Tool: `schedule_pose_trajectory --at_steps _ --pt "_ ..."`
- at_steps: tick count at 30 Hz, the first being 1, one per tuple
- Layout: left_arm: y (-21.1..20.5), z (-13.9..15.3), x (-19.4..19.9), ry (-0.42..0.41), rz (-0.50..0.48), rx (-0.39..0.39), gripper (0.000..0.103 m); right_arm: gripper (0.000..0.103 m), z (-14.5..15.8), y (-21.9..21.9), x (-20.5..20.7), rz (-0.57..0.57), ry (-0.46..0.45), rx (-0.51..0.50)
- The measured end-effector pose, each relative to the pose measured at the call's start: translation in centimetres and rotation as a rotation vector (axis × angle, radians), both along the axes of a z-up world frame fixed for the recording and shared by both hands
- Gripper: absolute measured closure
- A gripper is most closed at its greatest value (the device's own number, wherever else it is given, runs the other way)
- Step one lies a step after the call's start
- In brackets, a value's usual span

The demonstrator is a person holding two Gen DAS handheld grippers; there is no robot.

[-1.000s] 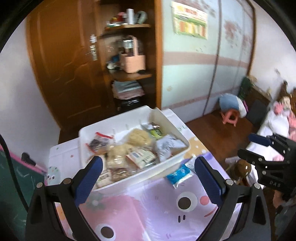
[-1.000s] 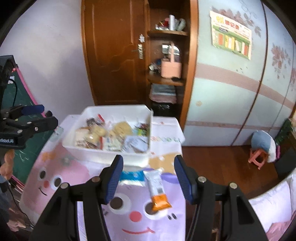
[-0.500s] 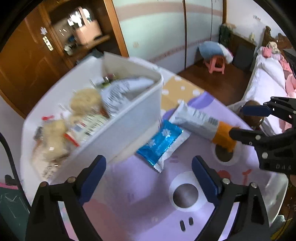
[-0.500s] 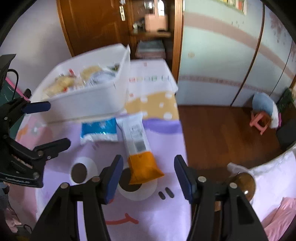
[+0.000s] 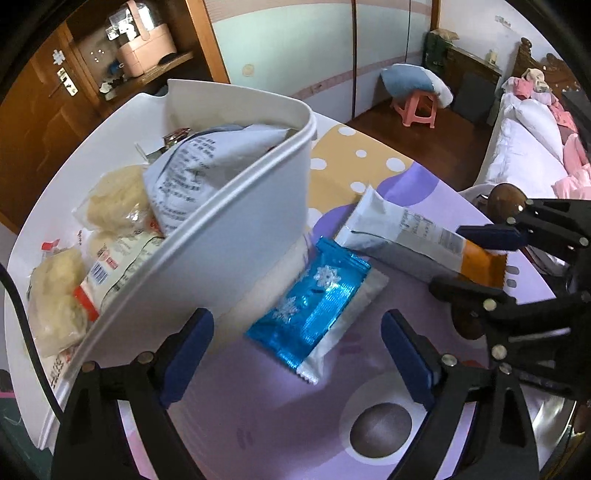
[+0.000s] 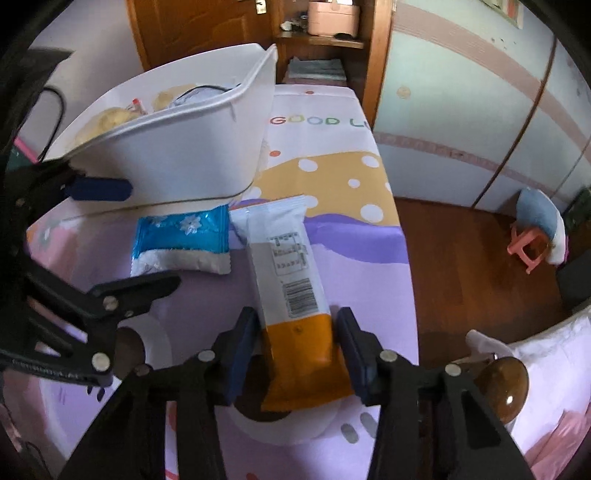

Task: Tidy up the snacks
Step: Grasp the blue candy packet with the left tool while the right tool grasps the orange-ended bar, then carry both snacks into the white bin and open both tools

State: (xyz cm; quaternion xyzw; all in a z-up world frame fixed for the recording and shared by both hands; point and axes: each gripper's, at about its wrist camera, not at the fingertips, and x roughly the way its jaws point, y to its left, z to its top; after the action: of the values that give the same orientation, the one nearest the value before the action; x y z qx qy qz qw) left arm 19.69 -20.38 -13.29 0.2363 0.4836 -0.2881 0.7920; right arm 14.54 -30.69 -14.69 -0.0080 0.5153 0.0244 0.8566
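Observation:
A white bin (image 5: 236, 221) holding several snack packets stands on a purple cartoon tablecloth (image 5: 258, 406). A blue snowflake packet (image 5: 314, 310) lies flat beside the bin, between the fingers of my open left gripper (image 5: 299, 354). A long white and orange packet (image 6: 291, 295) lies next to it (image 6: 181, 240). My open right gripper (image 6: 295, 350) straddles the orange end of the long packet, its fingers close on either side. In the left wrist view the right gripper (image 5: 476, 258) stands at the right.
The table's right edge drops to a wooden floor (image 6: 461, 258) with a pink stool (image 6: 528, 247). A bed (image 5: 528, 147) lies at the right. A wooden cabinet (image 6: 325, 22) stands behind the table.
Both grippers have come down and forward toward the table. The left one now frames the blue packet. The right one has lowered around the orange end of the long packet.

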Motion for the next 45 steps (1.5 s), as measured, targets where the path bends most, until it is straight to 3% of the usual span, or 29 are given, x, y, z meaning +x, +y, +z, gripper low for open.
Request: schedule_pose_trajectory --at_steps 5,11,13,14,16,18,21,31,37,45 --pt "-1.2 -1.1 0.7 0.028 -0.015 0.007 0.016 0.060 0.1 -0.4 -1.2 -0.005 0.003 0.026" --pt "-1.7 -1.4 1.1 0.060 -0.021 -0.016 0.031 0.061 0.2 -0.8 -2.1 -0.019 0.003 0.054" --pt "-1.6 -1.0 0.6 0.065 -0.030 -0.025 0.062 0.061 0.2 -0.9 -2.4 -0.026 0.003 0.066" --pt "-1.7 -0.9 0.3 0.063 -0.028 -0.019 0.069 0.061 0.2 -0.9 -2.6 -0.028 0.003 0.074" --pt "-1.8 -0.8 -0.4 0.016 0.003 0.030 0.073 0.062 0.3 -0.8 -2.7 -0.026 0.005 0.090" --pt "-1.6 -0.7 -1.2 -0.027 0.030 0.073 0.074 0.063 0.3 -0.5 -3.1 -0.023 0.002 0.098" --pt "-0.3 -0.3 -2.6 -0.034 0.065 0.072 0.075 0.065 0.4 -0.1 -3.6 -0.012 0.001 0.110" --pt "7.6 3.9 -5.3 0.001 0.247 -0.055 0.075 0.066 3.0 2.7 -5.7 0.072 -0.049 0.118" --pt "11.3 10.2 -5.2 -0.088 0.302 -0.122 0.075 0.065 8.7 5.2 -4.9 0.140 -0.173 0.120" --pt "14.8 18.7 -1.1 -0.247 0.398 -0.166 0.075 0.065 18.2 8.0 -0.2 0.206 -0.346 0.102"
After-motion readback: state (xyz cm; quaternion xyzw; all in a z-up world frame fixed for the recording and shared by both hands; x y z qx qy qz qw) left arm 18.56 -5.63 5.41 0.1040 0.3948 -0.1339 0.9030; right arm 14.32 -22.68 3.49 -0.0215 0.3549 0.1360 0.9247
